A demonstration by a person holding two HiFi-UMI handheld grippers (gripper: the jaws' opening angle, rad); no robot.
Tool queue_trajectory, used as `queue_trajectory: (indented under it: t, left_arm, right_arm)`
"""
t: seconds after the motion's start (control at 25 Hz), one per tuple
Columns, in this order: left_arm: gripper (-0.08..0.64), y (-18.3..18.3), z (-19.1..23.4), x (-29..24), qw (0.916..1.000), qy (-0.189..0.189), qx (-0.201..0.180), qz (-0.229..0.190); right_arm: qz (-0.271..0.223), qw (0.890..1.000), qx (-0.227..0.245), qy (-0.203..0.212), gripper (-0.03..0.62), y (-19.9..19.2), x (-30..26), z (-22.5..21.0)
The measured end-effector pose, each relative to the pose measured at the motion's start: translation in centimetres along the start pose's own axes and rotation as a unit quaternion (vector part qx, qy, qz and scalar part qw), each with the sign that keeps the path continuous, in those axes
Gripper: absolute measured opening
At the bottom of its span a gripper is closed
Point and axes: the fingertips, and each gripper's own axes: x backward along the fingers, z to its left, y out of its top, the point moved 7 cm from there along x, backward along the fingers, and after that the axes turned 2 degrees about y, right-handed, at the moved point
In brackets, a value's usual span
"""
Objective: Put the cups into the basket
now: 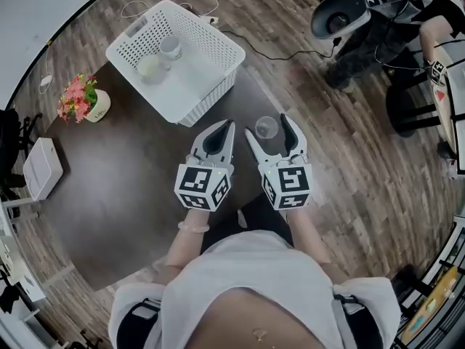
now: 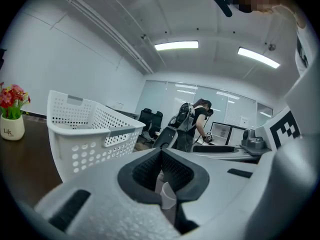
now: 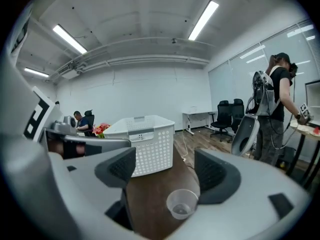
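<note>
I have the right claw (image 3: 165,173) spread wide, straddling a clear plastic cup (image 3: 181,203) that stands upright on the dark worktop (image 1: 131,180). The cup sits closer to the right-hand pad, and I judge it is not pinched. That straddle makes sense to me: both pads flank the cup wall, so closing would catch it squarely. The wall looks thin, so I would squeeze gently. The left claw (image 1: 224,129) is pressed together just beside the right one. The head view shows no cup in it, so I read it as parked clear of the pick. The white basket (image 1: 207,100) sits farther along the worktop beyond both claws, open top up, with two pale cups (image 1: 170,46) inside.
</note>
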Motion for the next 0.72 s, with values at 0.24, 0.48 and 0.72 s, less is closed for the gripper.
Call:
queue_trajectory:
  t: [0.24, 0.48, 0.72]
  left_arm:
    - [0.011, -1.6, -1.2, -1.8, 0.9997, -0.006, 0.008, 0.021]
    - [0.011, -3.2, 0.1, -3.6, 0.9989, 0.006, 0.012, 0.045]
    - [0.011, -4.9, 1.1, -5.1, 0.9969, 0.016, 0.017, 0.075]
  right_arm:
    - [0.030, 1.000, -0.008, 0.002, 0.350, -1.7, 0.3, -1.9]
    - [0.063, 0.998, -0.017, 0.019, 0.368, -3.8, -1.6, -2.6]
    - [0.097, 0.995, -0.017, 0.033, 0.400, -6.0, -3.3, -3.1]
